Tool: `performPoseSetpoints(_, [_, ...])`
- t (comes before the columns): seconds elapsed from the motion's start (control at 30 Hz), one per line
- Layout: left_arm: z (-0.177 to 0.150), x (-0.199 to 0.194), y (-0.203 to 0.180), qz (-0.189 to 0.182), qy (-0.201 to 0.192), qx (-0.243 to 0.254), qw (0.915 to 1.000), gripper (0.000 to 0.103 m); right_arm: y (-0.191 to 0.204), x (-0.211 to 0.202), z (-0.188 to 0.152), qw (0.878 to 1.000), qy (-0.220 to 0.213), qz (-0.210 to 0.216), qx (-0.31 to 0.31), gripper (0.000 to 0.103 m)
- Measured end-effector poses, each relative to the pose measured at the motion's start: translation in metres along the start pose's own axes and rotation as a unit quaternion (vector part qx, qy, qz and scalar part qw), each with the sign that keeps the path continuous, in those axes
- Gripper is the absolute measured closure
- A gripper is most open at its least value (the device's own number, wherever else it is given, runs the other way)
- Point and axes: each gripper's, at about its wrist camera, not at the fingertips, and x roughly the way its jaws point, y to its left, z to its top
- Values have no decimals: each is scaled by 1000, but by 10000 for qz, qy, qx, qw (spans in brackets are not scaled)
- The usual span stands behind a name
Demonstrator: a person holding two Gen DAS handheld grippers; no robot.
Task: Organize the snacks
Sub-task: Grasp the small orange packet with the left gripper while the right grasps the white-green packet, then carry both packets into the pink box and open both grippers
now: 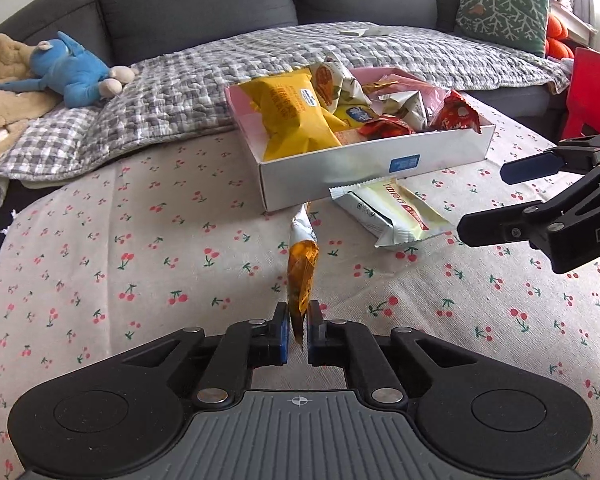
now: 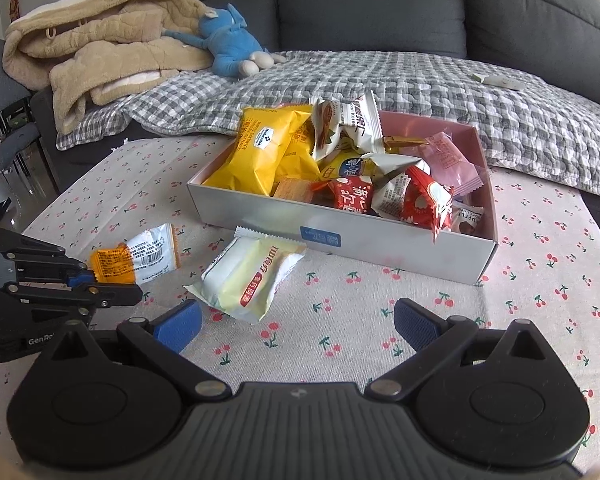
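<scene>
Now left gripper (image 1: 298, 334) clamped on an orange-and-white snack packet (image 1: 302, 276) lifted above the cherry-print tablecloth (image 1: 140, 248), right gripper (image 2: 296, 326) fingers spread apart near a cream snack packet (image 2: 252, 276), beside the filled snack box (image 2: 340, 236).

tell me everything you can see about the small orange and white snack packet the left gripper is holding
The small orange and white snack packet is a crinkly foil-like sachet, orange at one end, white with a printed barcode at the other, sealed edges crimped. The left gripper pinches its orange end, holding it edge-on above the cherry-print tablecloth, short of the white cardboard snack box. Nothing else touches it.
</scene>
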Motion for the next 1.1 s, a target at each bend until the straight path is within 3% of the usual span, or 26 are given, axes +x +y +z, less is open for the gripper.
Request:
performPoseSetpoints(0.1, [-1, -4, 4, -271, 10, -74, 9996, 87, 4, 3, 0, 10000, 53, 45, 14, 1])
performPoseSetpoints(0.27, [1, -1, 14, -492, -15, -508, 9975, 52, 14, 13, 5, 9999, 68, 115, 100, 2])
performPoseSetpoints(0.3, [2, -1, 17, -451, -44, -613, 9971, 51, 16, 16, 6, 9998, 57, 114, 123, 4])
performPoseSetpoints(0.53, [5, 1, 26, -189, -141, -884, 9958, 51, 19, 40, 11, 9983, 82, 108, 567, 19])
performPoseSetpoints(0.67, [3, 9, 24, -122, -48, -884, 9960, 50, 27, 47, 12, 9992, 3, -88, 383, 24])
performPoseSetpoints(0.9, [5, 21, 15, 68, 10, -736, 9973, 51, 31, 44, 10, 9997, -51, -225, -9, 50])
performPoseSetpoints(1.1, [9, 23, 8, 192, 40, -588, 9981, 59, 24, 37, 9, 9998, -16, -210, -37, 58])
